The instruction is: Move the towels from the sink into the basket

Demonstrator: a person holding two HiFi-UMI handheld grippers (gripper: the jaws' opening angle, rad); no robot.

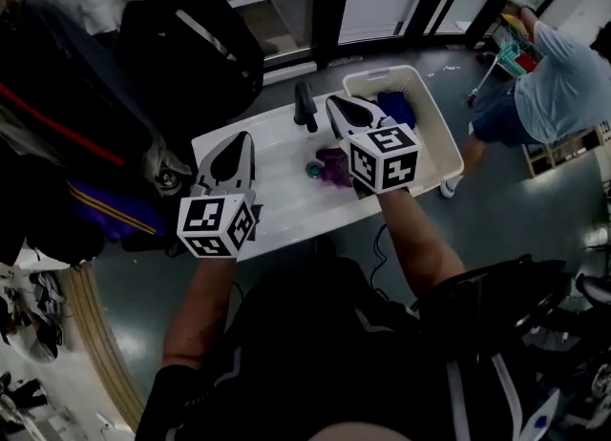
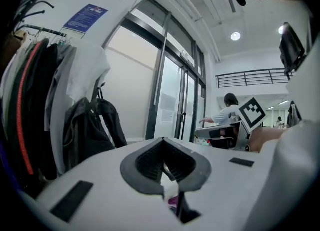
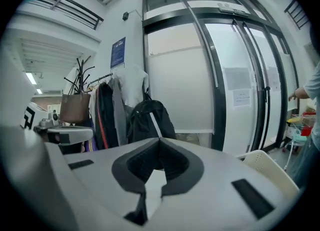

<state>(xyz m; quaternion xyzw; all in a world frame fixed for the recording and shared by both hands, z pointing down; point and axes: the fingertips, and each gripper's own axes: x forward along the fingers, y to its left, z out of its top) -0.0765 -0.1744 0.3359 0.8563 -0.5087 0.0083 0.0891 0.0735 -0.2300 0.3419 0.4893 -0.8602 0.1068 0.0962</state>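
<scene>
The right gripper (image 3: 159, 140), jaws pressed together with nothing between them, hangs over the far right part of the white rectangular sink (image 1: 286, 196), just beside the black faucet (image 1: 305, 105). The left gripper (image 2: 162, 141), likewise closed and empty, hovers over the sink's left end. A crumpled purple towel (image 1: 334, 166) lies in the sink, near a small round teal thing (image 1: 313, 170). The white plastic basket (image 1: 434, 138) stands to the right, with a blue towel (image 1: 394, 105) inside.

Two towels: purple towel (image 1: 334, 166), blue towel (image 1: 393, 105). One sink (image 1: 275, 191). One basket (image 1: 441, 139). Two tools: left tool (image 1: 245, 138), right tool (image 1: 336, 104).
</scene>
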